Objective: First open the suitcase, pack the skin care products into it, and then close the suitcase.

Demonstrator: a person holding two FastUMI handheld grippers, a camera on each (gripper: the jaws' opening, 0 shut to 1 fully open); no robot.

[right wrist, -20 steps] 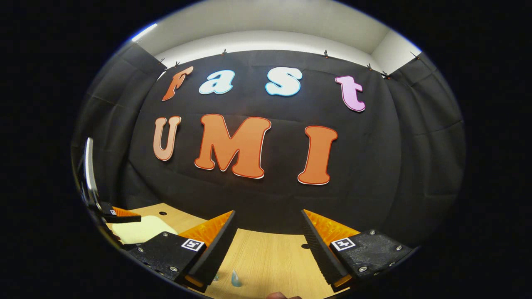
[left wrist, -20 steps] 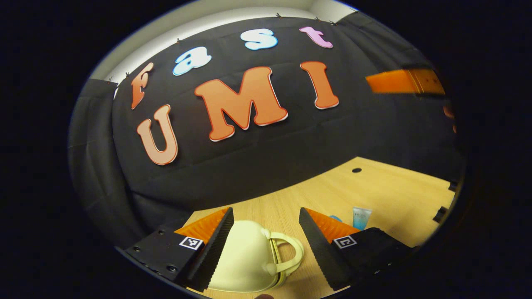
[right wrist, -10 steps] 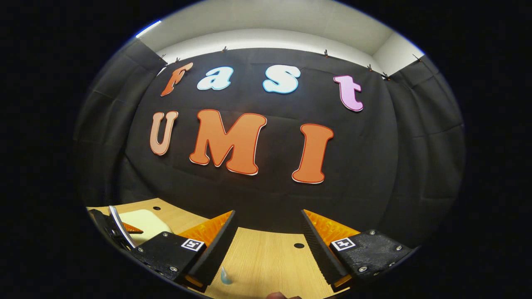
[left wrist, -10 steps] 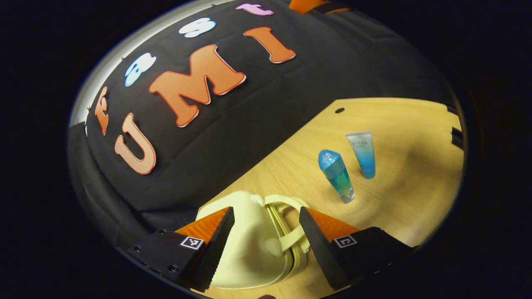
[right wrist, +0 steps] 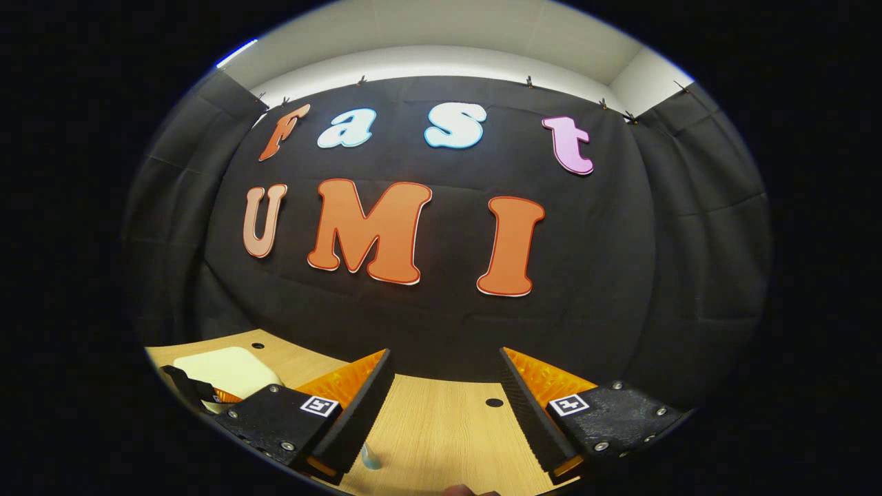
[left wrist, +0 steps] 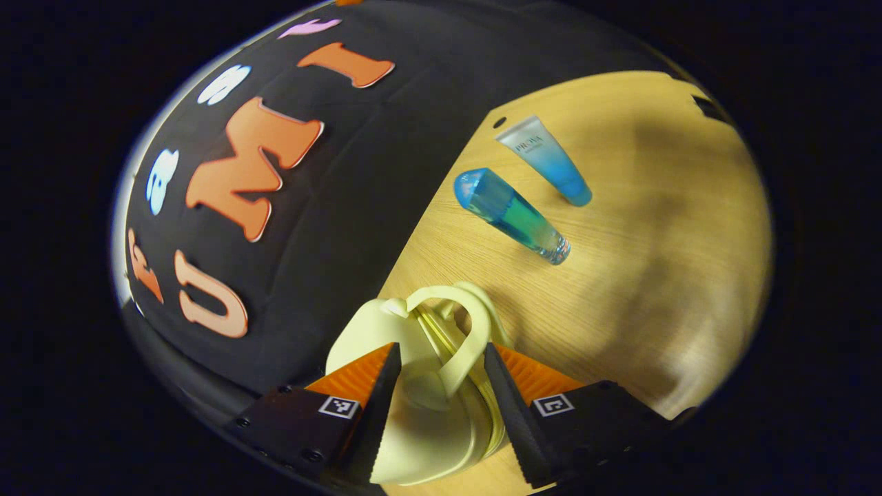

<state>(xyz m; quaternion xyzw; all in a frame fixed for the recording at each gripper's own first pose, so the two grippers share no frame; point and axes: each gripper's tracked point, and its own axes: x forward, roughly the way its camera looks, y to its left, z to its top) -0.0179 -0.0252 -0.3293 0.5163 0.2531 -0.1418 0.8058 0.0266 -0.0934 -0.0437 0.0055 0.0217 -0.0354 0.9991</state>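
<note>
A pale yellow suitcase (left wrist: pixel 420 441) lies shut on the wooden table (left wrist: pixel 654 275), its handle (left wrist: pixel 458 337) arching up. My left gripper (left wrist: pixel 441 349) is open and tilted down over it, a finger on each side of the handle with gaps showing. A blue-green bottle (left wrist: pixel 513 217) and a blue-and-clear tube (left wrist: pixel 548 162) lie on the table beyond. My right gripper (right wrist: pixel 446 355) is open above the table, nothing between its fingers. In the right gripper view the suitcase (right wrist: pixel 224 368) sits at far left with the left gripper (right wrist: pixel 200 393) on it. The bottle's tip (right wrist: pixel 370 460) peeks out low.
The booth's black cloth wall (right wrist: pixel 441 324) stands close behind the table's far edge. Small round holes (right wrist: pixel 494 402) (left wrist: pixel 499 122) mark the tabletop. Bare wood spreads to the right of the bottle and tube. A person's fingertip (right wrist: pixel 468 490) shows at the bottom edge.
My left gripper has tipped down and rolled, coming closer onto the suitcase handle, and its fingers have narrowed slightly. My right gripper has barely moved.
</note>
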